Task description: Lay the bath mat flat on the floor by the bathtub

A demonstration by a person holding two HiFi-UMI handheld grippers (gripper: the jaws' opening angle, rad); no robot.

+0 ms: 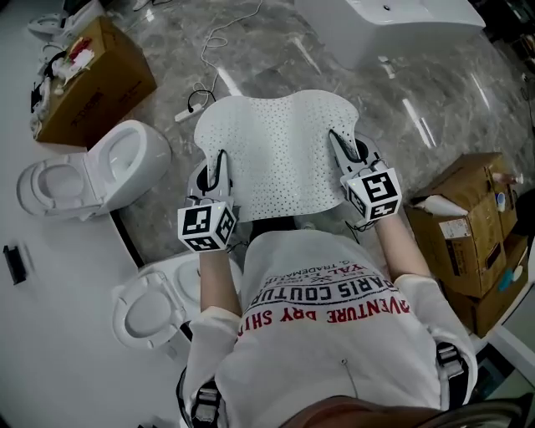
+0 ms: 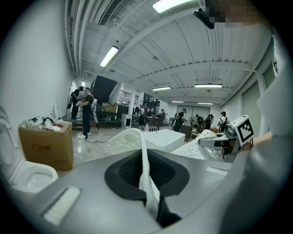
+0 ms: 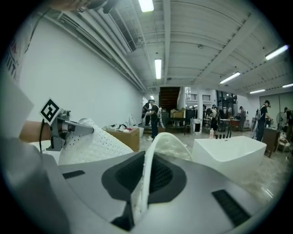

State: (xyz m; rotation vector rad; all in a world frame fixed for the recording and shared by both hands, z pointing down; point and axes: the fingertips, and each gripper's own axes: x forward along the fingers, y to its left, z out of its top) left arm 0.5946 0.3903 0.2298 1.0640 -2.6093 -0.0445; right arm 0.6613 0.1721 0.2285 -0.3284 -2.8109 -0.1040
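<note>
Above the floor (image 1: 251, 58), the left gripper (image 1: 221, 163) and right gripper (image 1: 338, 142) each pinched a side edge of the bath mat (image 1: 280, 150), which seemed light and floppy.

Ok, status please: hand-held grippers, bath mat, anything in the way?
Left hand-held gripper and right hand-held gripper shut on side edges of white perforated rubber bath mat. Mat held spread above grey marble floor, not laid. White cable on floor near white bathtub.

Grey marble floor (image 1: 276, 58). White toilet (image 1: 125, 163); cardboard box (image 1: 92, 84) behind toilet, 2nd box (image 1: 468, 226) far right of toilet. White wall (image 3: 91, 77), ceiling strip lights (image 3: 158, 68).
</note>
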